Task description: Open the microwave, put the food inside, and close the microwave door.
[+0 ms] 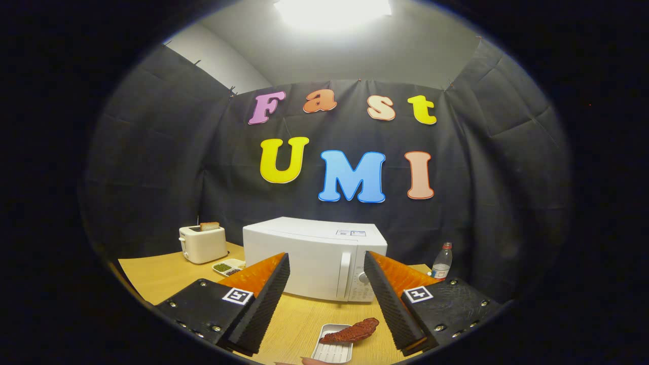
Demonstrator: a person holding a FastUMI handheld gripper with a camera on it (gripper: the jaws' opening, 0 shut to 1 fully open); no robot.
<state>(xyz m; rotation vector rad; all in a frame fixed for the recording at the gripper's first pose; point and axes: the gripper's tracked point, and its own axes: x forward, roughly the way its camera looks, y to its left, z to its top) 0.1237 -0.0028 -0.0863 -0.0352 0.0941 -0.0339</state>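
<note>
A white microwave (310,256) stands on the wooden table (152,276), its door shut and the vertical handle (344,276) on the right side of the door. Beside the handle is a control panel with a knob (363,278). Nearer to me, a small metal tray (333,350) lies on the table with a reddish-brown piece of food (351,332) across its far end. My gripper (327,271) is open, held above the table, with the tray low between the fingers and the microwave front beyond them. Nothing sits between the fingers.
A white toaster (203,243) with a slice of bread (209,226) stands left of the microwave. A small divided dish (229,266) with green and dark bits lies in front of it. A plastic bottle (442,261) stands to the microwave's right. A fingertip (314,361) shows by the tray's near edge.
</note>
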